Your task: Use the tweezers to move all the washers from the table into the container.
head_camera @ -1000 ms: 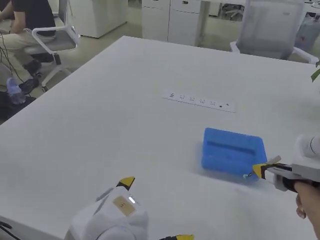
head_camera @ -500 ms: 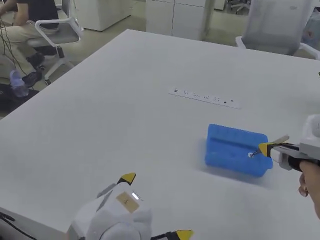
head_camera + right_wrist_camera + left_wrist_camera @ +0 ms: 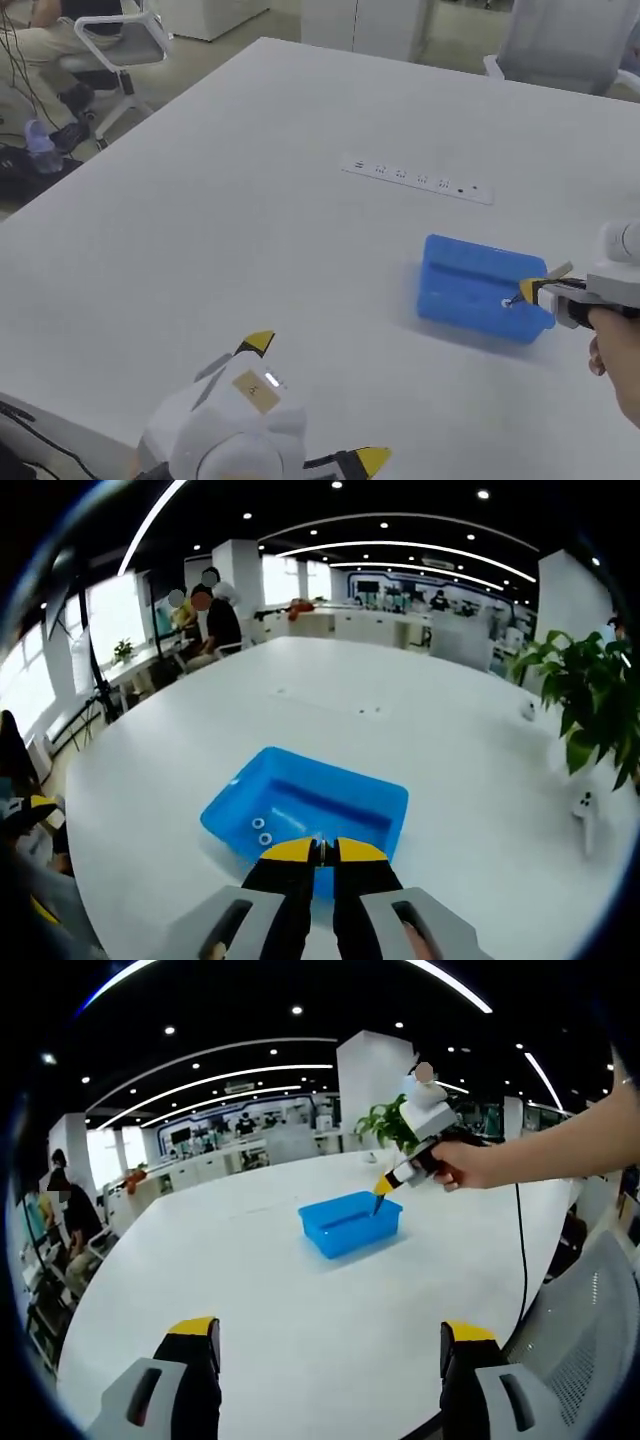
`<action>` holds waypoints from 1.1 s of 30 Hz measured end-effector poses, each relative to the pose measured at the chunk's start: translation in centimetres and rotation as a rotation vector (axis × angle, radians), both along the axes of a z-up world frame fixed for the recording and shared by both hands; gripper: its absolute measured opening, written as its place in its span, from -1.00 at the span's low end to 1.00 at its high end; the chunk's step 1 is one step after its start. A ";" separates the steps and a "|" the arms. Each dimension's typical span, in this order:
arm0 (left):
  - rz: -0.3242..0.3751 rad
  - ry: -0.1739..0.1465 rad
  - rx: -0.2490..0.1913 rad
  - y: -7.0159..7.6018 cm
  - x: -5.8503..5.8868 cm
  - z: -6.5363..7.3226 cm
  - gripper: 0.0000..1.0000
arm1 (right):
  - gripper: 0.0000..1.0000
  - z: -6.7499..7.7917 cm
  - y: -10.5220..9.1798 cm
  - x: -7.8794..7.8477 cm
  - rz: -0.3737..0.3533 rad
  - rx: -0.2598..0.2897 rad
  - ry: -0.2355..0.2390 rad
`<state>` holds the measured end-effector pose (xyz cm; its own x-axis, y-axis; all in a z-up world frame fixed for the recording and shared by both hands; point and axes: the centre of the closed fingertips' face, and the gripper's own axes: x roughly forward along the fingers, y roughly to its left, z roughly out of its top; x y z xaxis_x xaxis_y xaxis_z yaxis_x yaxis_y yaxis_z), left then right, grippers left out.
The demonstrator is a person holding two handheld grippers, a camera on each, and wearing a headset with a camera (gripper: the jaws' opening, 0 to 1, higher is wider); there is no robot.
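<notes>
Right gripper (image 3: 527, 292) was held level over the table's right side, a hand (image 3: 615, 370) behind it, jaws pinched on the tweezers (image 3: 511, 300), whose tips pointed down into the blue container (image 3: 470, 270). Left gripper (image 3: 315, 400) hovered at the near edge, jaws spread wide, gripping nothing. The container sat toward the right edge, two washers (image 3: 261, 831) side by side on its floor.

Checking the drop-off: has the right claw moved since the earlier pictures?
Yes. The right claw went from the near edge of the blue container to above its inside.
</notes>
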<state>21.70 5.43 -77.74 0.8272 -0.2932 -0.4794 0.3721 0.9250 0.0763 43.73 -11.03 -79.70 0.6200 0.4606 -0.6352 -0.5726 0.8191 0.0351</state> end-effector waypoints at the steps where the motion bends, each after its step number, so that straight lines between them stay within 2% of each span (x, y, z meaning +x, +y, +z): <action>1: -0.001 0.002 -0.003 0.0 0.0 0.0 0.87 | -0.95 -0.3 -0.1 0.1 -0.001 -0.007 0.005; 9: 0.015 0.008 -0.016 0.2 0.1 0.0 0.87 | -0.95 -1.2 -0.1 0.1 0.006 -0.029 0.025; 14: 0.013 0.013 -0.009 0.2 0.1 -0.1 0.85 | -0.95 -2.0 -0.2 0.0 0.010 -0.038 0.046; 22: 0.011 0.023 0.004 0.3 0.0 -0.4 0.81 | -0.95 -2.4 -0.2 -0.2 0.017 -0.050 0.059; 25: 0.014 0.010 0.001 0.3 0.1 -0.1 0.82 | -0.95 -2.7 -0.2 -0.4 0.017 -0.051 0.068; 27: 0.015 0.020 0.000 0.3 0.0 -0.3 0.82 | -0.95 -2.8 -0.3 -0.4 0.013 -0.054 0.068; 30: 0.014 0.018 0.007 0.3 0.0 -0.3 0.82 | -0.94 -3.0 -0.4 -0.4 0.009 -0.048 0.071; 33: 0.013 0.040 0.004 0.3 0.0 -0.7 0.82 | -0.94 -2.9 -0.5 -0.4 0.001 -0.030 0.093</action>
<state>21.68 5.71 -78.45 0.8108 -0.2807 -0.5136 0.3632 0.9294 0.0655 43.31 -11.56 -82.63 0.5574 0.4406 -0.7037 -0.5686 0.8202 0.0631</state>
